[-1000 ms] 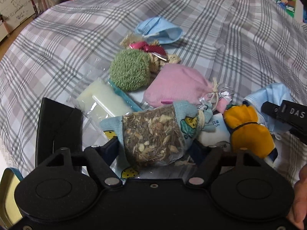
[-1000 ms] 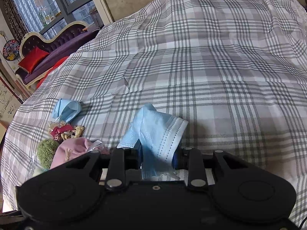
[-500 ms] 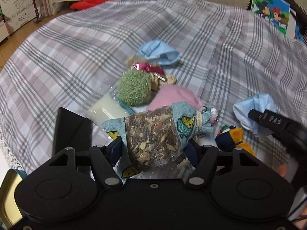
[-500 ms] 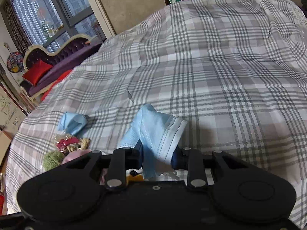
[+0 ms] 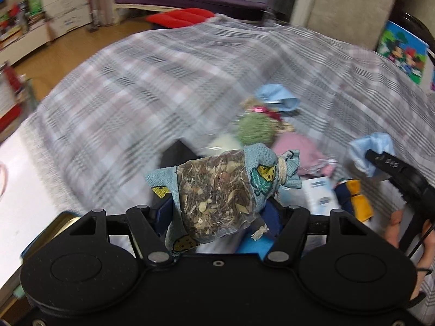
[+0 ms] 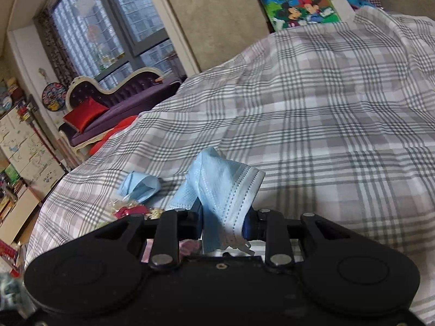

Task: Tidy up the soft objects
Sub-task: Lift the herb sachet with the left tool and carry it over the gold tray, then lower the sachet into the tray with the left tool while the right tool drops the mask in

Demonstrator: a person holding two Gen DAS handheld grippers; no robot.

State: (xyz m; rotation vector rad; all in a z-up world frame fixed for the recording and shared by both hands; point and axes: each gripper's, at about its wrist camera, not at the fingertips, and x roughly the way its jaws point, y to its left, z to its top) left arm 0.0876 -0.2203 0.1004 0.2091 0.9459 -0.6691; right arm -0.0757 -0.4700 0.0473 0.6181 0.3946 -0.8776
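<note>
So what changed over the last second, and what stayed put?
The left hand-held gripper has carried the herb sachet up and away from the pile, its jaws closing a little more on it. The right hand-held gripper stays clamped on the blue face mask, tilting slightly. The other mask and the pink pouch haven't moved.

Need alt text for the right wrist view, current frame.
The right gripper is shut on a crumpled light blue face mask, held above a grey plaid bedspread. A second blue mask lies on the spread to the left, with a window and purple sofa behind.
</note>
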